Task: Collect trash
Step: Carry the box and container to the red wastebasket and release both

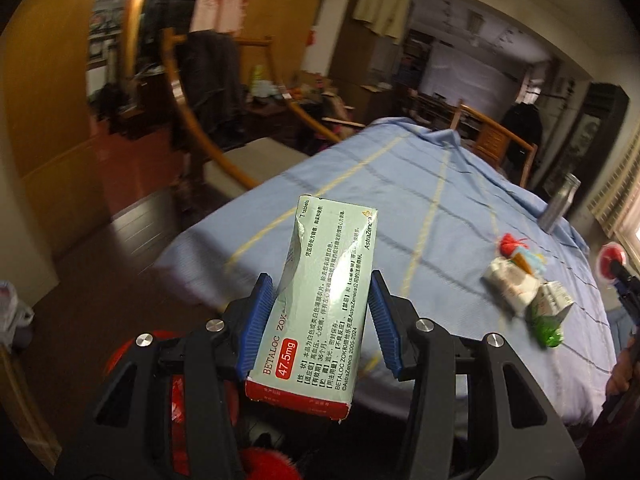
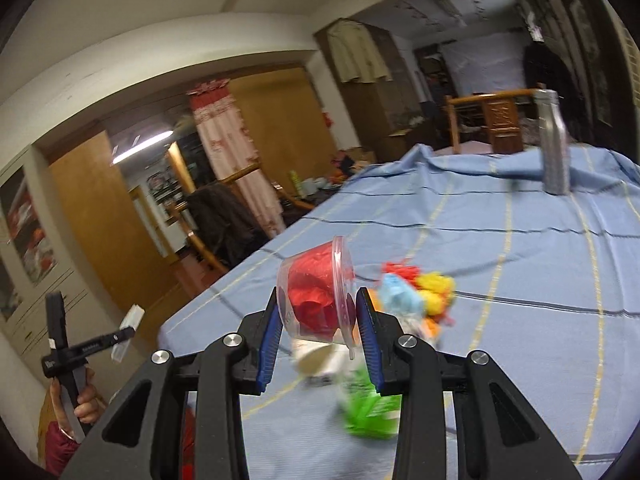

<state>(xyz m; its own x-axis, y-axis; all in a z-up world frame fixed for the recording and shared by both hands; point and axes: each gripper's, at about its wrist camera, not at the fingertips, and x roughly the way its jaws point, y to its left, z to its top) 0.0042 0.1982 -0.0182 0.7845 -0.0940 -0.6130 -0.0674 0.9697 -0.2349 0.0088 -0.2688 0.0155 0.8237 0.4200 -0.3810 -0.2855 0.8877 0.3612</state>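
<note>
Blue checked cloth point(image 1: 440, 200) is covering the counter in a cluttered room, where a steel bottle point(image 2: 554, 148) is standing. Left gripper point(image 1: 322, 320) jaws are clamping a pale green medicine box point(image 1: 320, 300); right gripper point(image 2: 316, 334) jaws are gripping a clear plastic cup point(image 2: 316, 296) of red scraps, above remaining litter point(image 2: 416, 300).
</note>
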